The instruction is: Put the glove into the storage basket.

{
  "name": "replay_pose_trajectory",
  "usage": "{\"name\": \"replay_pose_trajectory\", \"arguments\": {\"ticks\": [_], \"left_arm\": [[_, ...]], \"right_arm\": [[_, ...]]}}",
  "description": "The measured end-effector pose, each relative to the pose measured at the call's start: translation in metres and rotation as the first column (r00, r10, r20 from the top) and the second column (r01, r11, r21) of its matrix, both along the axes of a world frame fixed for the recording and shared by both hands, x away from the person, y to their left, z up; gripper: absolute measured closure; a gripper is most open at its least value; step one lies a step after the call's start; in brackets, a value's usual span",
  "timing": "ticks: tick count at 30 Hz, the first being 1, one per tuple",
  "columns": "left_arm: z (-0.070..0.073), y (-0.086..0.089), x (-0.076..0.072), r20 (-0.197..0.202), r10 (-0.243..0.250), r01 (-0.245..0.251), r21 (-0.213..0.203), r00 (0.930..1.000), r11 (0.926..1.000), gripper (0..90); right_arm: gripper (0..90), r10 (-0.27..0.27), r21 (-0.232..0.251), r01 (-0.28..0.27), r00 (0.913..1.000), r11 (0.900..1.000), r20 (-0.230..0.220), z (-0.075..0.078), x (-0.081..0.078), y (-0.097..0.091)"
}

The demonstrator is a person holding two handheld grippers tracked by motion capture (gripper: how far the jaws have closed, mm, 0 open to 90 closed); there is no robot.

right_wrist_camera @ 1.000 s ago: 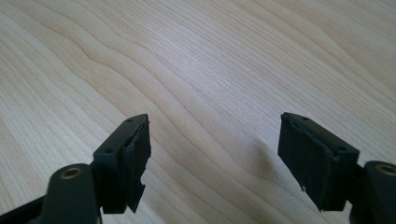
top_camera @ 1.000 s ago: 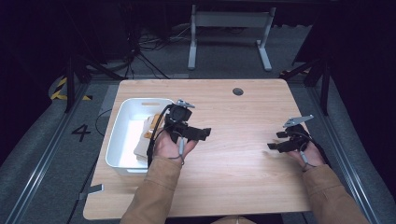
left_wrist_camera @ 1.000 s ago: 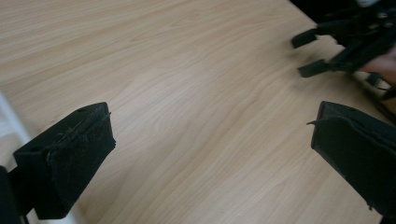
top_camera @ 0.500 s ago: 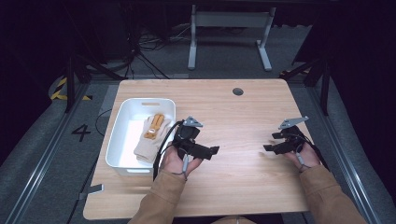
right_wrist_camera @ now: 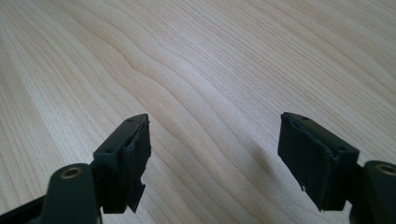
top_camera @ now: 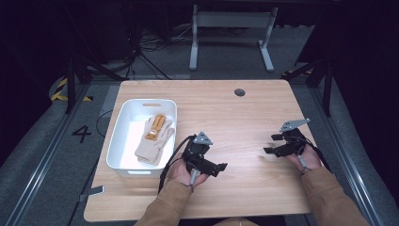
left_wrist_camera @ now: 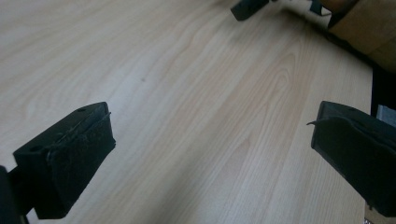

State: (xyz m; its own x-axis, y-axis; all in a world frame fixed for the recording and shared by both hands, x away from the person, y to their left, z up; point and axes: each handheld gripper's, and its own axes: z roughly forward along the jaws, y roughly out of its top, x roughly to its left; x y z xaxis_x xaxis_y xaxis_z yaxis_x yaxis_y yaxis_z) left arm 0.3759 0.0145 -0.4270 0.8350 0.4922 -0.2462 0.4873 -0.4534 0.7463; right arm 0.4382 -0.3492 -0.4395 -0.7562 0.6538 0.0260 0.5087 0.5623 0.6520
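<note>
A white bin (top_camera: pixel 123 141) stands on the left part of the wooden table (top_camera: pixel 235 117). In it lies a pair of cream gloves (top_camera: pixel 154 139) with an orange patch. My left gripper (top_camera: pixel 214 159) hovers just right of the bin's near corner, jaws pointing right, open and holding nothing. In the left gripper view its jaws (left_wrist_camera: pixel 210 140) stand wide apart over bare wood. My right gripper (top_camera: pixel 272 144) is near the table's right side, jaws pointing left, open and holding nothing. The right gripper view has the right gripper (right_wrist_camera: pixel 215 149) spread over bare wood too.
A small round grommet (top_camera: pixel 240 92) sits near the table's far edge. Beyond the table are a metal frame's legs (top_camera: pixel 230 37) and cables on a dark floor. The other hand's jaw tip (left_wrist_camera: pixel 247 7) and tan sleeve (left_wrist_camera: pixel 359 23) appear at the top of the left gripper view.
My left gripper has drawn back from the bin's edge toward the person and a little right, uncovering the gloves. The right gripper has hardly moved.
</note>
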Motion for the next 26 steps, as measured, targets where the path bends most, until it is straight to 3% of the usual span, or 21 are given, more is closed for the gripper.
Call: {"name": "replay_pose_trajectory", "arguments": {"ticks": [4, 6, 8, 12, 14, 16, 19, 26], "left_arm": [[-0.016, -0.008, 0.0, 0.018, -0.01, 0.009, 0.066, 0.9998, 0.9978, 0.0], [-0.022, -0.013, -0.001, 0.035, -0.001, -0.004, 0.125, 0.9994, 0.9922, 0.0], [-0.026, -0.016, -0.002, 0.054, -0.007, -0.001, 0.147, 0.9985, 0.9891, 0.0], [-0.035, -0.021, -0.002, 0.036, -0.029, 0.023, 0.159, 0.9989, 0.987, 0.0], [-0.038, -0.023, -0.004, 0.068, -0.033, 0.018, 0.2, 0.9971, 0.9797, 0.0], [-0.039, -0.024, -0.003, 0.069, -0.047, 0.033, 0.193, 0.9965, 0.9807, 0.0], [-0.043, -0.026, -0.003, 0.083, -0.042, 0.023, 0.22, 0.9957, 0.9751, 0.0], [-0.045, -0.027, -0.003, 0.103, -0.038, 0.012, 0.237, 0.994, 0.9714, 0.0]], "right_arm": [[25.7, 0.01, 0.004, -0.01, 1.0, 0.9999, 0.002, 0.0, 0.0, 0.001], [25.7, 0.015, -0.002, -0.015, 0.9999, 0.9999, 0.006, -0.001, 0.0, 0.001], [25.7, 0.013, 0.001, -0.013, 0.9999, 0.9999, 0.003, -0.002, 0.0, 0.001], [25.7, 0.014, 0.002, -0.014, 0.9999, 0.9999, 0.003, -0.002, 0.0, 0.001], [25.7, 0.017, 0.002, -0.017, 0.9998, 0.9999, 0.005, -0.003, -0.001, 0.002], [25.7, 0.024, 0.0, -0.024, 0.9997, 0.9997, 0.002, -0.004, -0.001, 0.003], [25.7, 0.029, 0.001, -0.029, 0.9996, 0.9996, -0.001, -0.005, -0.001, 0.004], [25.6, 0.031, 0.003, -0.031, 0.9995, 0.9995, -0.001, -0.006, -0.001, 0.003]]}}
